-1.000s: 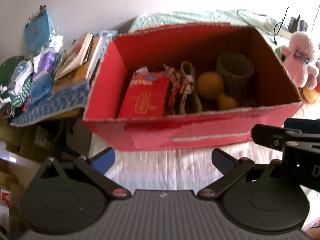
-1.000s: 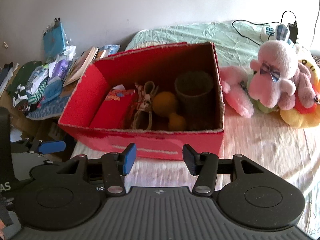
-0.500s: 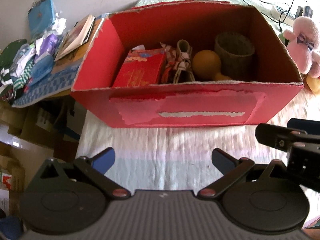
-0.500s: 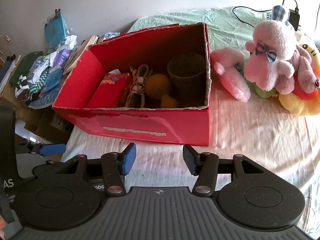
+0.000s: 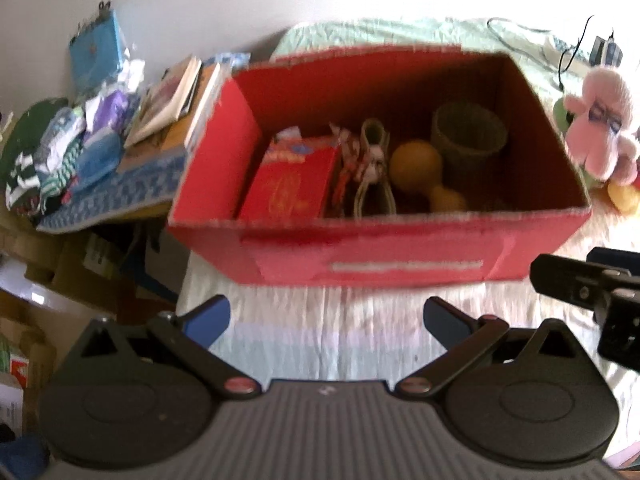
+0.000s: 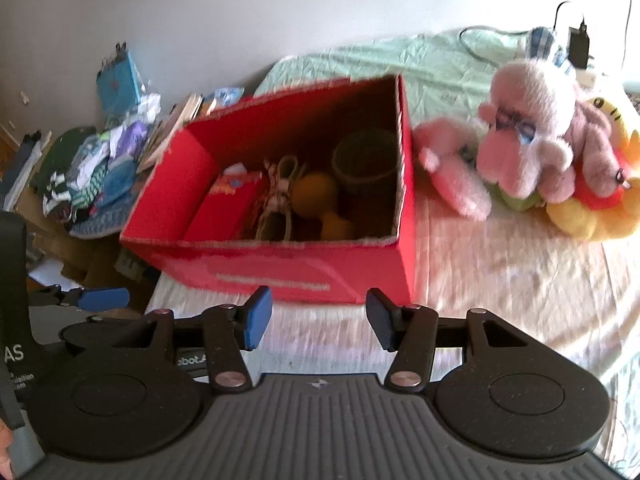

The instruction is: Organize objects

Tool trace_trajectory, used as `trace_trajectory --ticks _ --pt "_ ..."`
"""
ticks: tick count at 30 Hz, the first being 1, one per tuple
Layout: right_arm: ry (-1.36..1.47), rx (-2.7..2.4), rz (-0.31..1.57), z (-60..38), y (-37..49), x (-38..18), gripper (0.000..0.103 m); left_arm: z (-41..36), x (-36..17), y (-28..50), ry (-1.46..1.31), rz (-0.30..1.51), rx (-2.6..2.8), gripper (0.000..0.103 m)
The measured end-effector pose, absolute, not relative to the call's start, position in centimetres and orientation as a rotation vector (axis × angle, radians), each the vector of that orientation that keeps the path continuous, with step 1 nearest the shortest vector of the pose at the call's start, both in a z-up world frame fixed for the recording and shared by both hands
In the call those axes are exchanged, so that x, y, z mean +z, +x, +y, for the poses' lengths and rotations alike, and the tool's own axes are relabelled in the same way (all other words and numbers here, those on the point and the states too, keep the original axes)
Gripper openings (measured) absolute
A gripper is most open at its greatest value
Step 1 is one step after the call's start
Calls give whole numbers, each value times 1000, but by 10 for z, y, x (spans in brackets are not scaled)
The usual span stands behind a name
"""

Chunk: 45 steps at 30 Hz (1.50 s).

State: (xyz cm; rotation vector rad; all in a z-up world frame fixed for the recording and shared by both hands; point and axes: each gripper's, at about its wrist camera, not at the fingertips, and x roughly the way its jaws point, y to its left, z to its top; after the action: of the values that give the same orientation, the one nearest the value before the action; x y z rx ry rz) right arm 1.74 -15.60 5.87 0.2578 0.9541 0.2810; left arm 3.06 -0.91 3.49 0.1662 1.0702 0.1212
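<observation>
over the last second the right-wrist view has swung away from the open red cardboard box [image 6: 280, 216] toward the pile of plush toys: the box has slid left in frame and the pink plush toy [image 6: 528, 136] now sits fuller in view, just right of the box on the pale bedsheet [image 6: 500, 280]. that reads as the right hand lining up on a toy still outside the box, so the sorting is not finished. inside the box already lie a red printed packet [image 5: 288, 184], an orange rounded toy [image 5: 416, 160] and a dark woven cup [image 5: 468, 136].

the right gripper [image 6: 316, 320] stands with its jaws apart and nothing between them; the left gripper [image 5: 326, 318] is likewise spread wide and empty, in front of the box's near wall.

the box's right wall stands between its contents and the toys, so anything carried in must clear that rim. bare sheet lies in front of and right of the box; left of the box, a cluttered side table [image 5: 104, 184] crowds close.
</observation>
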Motion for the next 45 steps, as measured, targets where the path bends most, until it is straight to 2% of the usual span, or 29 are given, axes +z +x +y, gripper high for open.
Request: trace_trajectory --ticks 16,45 --pt "284 175 819 -140 59 90 55 9 75 88 218 924 79 103" --pt "206 68 865 -93 97 58 55 53 33 124 190 967 -18 103"
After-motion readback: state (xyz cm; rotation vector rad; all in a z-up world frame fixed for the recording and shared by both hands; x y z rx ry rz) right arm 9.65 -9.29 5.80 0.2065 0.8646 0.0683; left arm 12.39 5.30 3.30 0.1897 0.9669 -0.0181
